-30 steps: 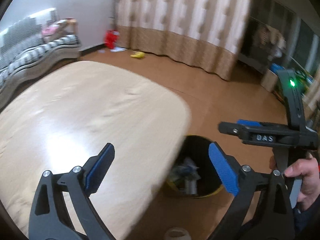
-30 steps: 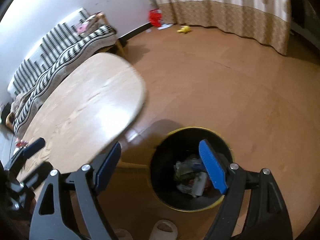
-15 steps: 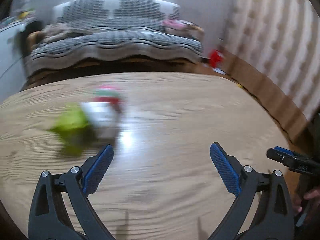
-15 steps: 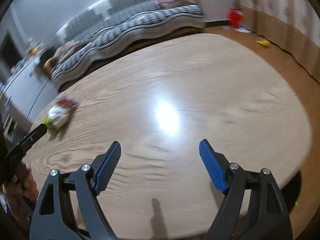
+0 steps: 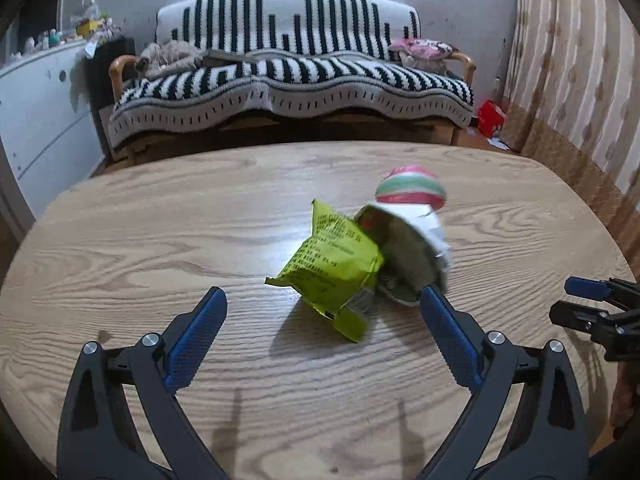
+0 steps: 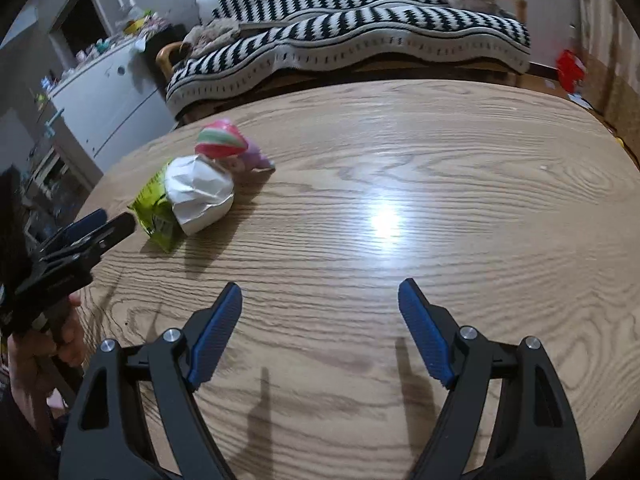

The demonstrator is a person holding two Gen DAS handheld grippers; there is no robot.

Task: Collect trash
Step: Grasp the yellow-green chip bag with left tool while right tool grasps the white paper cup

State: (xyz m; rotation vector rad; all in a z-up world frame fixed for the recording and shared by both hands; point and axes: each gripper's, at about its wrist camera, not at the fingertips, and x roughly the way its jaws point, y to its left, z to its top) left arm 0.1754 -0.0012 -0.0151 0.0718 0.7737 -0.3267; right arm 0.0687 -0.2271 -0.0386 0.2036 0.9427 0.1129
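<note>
A green snack wrapper lies on the wooden table against a crumpled white paper cup. A pink, green and white striped wrapper sits just behind them. My left gripper is open and empty, hovering just in front of the pile. In the right wrist view the same green wrapper, white cup and striped wrapper lie at the left. My right gripper is open and empty over bare table, to the right of the pile.
A striped sofa stands behind the table. A white cabinet is at the left, curtains at the right. A red item lies on the floor by the curtain. The other gripper shows at the right edge.
Both grippers swung away from the black trash bin on the floor back over the table. The trash pile, blurred half a second ago, is now centred before my left gripper.
</note>
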